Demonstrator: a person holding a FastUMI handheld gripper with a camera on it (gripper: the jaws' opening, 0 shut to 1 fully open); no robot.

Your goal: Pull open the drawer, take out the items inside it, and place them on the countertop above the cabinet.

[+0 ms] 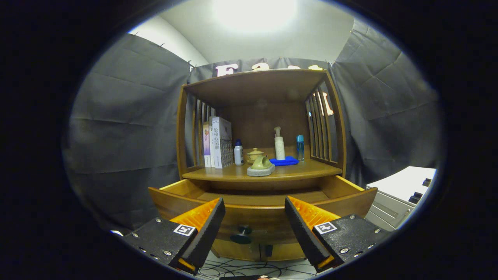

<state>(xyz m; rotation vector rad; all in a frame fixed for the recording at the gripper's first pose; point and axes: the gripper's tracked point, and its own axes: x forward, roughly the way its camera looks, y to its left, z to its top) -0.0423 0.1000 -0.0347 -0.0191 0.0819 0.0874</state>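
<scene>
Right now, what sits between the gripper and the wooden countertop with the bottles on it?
In the gripper view, the open gripper faces the pulled-out wooden drawer: its front panel and dark round knob lie between the fingers, and the wooden countertop sits beyond it.

A staged home corner inside a cloth-walled booth: beyond the gripper's [255, 217] spread fingers stands a wooden cabinet [260, 116] whose countertop [307, 169] holds books [218, 142], bottles [279, 144] (household toiletries, apparently) and a small teapot [255, 154]. Loose cables [241, 268] trail on the floor below the fingers.
</scene>
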